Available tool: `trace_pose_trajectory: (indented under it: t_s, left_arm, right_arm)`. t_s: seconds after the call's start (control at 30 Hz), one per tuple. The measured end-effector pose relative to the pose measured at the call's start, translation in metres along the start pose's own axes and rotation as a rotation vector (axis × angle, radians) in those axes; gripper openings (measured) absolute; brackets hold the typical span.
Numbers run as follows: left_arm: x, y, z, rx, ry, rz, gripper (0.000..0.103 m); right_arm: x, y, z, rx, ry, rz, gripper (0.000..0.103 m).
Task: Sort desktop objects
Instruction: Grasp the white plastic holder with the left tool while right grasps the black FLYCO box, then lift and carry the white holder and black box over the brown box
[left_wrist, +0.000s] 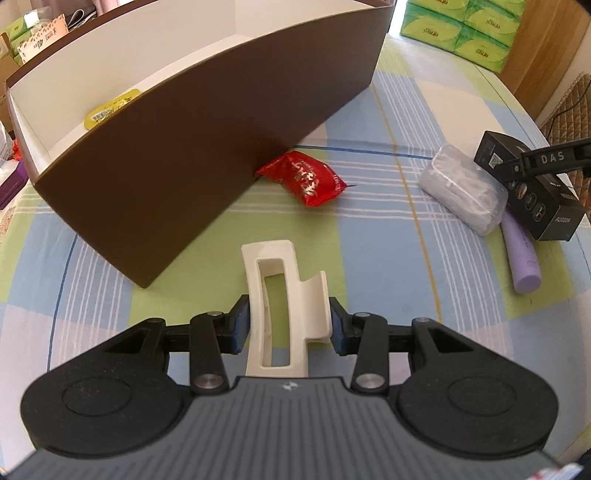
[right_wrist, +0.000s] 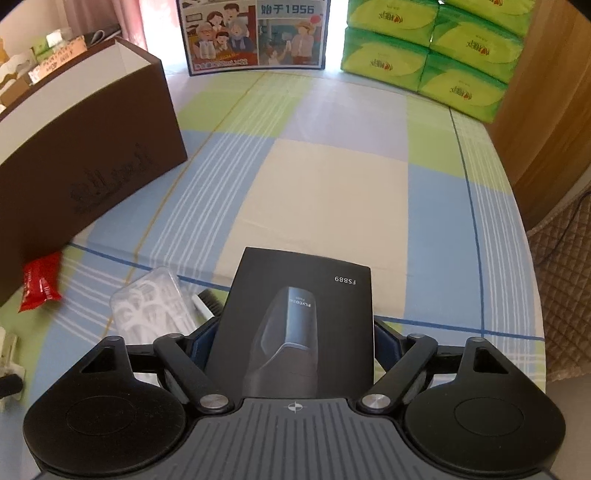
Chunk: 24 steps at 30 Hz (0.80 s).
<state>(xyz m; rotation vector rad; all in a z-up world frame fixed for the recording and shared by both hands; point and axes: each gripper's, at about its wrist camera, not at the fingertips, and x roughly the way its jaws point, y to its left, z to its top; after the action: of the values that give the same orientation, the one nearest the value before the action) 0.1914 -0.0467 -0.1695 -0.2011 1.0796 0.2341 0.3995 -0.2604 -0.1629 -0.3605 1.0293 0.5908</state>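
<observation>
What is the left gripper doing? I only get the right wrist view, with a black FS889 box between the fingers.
Observer: The left gripper is shut on a white hair clip, in front of the brown box.
Reviewer: Is there anything inside that brown box?
Observer: Yes, a yellow packet lies inside it, against the near wall.
Reviewer: Is anything out of my sight beside the black box?
Observer: A purple tube lies next to the black box, with its far end hidden behind it.
</observation>
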Motion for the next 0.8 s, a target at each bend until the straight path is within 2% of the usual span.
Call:
trace_pose_trajectory:
  t_s: [0.2,0.4,0.53,0.63,0.8]
  left_arm:
    - [0.002,-0.003,0.000,0.000,-0.004,0.003,0.037]
    - [0.006,-0.004,0.004,0.005,-0.012,0.001,0.040]
    - [0.008,-0.007,0.006,0.018,-0.019,0.001,0.041]
    - [0.007,-0.010,0.004,0.050,-0.022,-0.001,0.038]
    - [0.001,-0.012,-0.006,0.046,-0.015,-0.024,0.036]
  right_arm:
    - [-0.025,-0.023,-0.005,0.117,-0.071,0.057,0.080]
    - [-0.067,-0.050,-0.018,0.197,-0.149,0.053,0.080]
    - [-0.086,-0.069,-0.035,0.228,-0.149,0.003,0.080]
    - [-0.095,-0.083,-0.053,0.257,-0.131,-0.029,0.080]
    - [-0.105,-0.088,-0.081,0.274,-0.089,-0.035,0.080]
